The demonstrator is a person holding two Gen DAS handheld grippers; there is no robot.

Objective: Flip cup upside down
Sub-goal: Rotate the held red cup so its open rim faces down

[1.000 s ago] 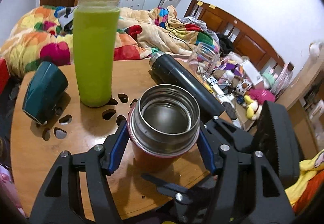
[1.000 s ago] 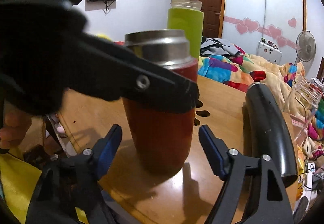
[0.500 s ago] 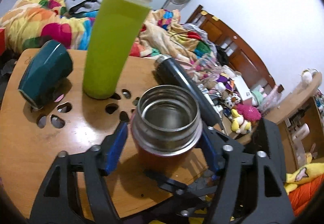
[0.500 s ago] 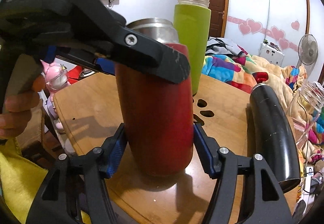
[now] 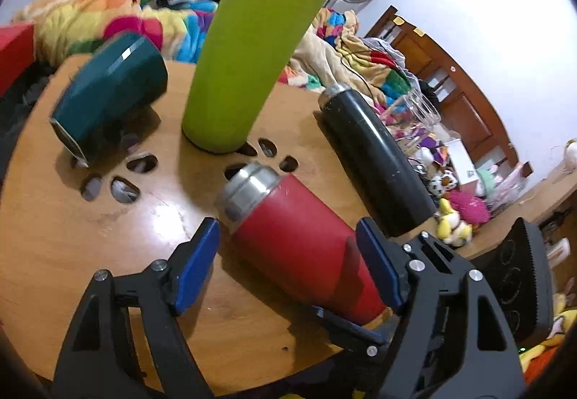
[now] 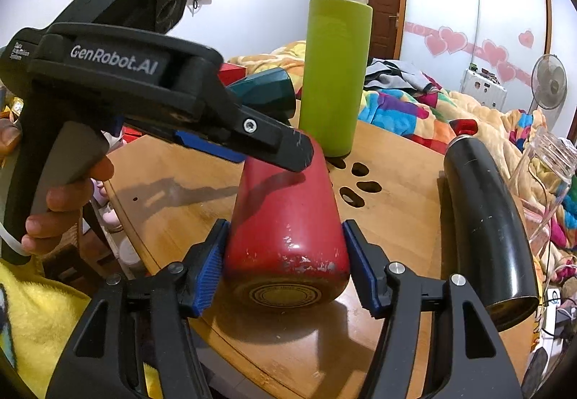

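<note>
Now the red cup [image 5: 299,236] is tipped far over, its steel rim [image 5: 249,189] pointing toward the middle of the frame in the left wrist view and its scuffed base [image 6: 288,294] facing the lens low in the centre of the right wrist view. The right tongs [image 6: 285,265] are clenched on it, blue pads [image 6: 207,265] pressed to both sides near the base. The left tongs [image 5: 288,262] straddle the cup's body; in the right wrist view one finger lies across the top of the cup, but I cannot tell whether they are clamped. Half a second ago the cup stood upright with its mouth up; it has since swung over. Behind it on the wooden surface [image 5: 72,236] stand a green bottle [image 5: 252,49], with a teal cup [image 5: 108,99] on its side at the left and a black flask [image 5: 375,161] lying at the right.
</note>
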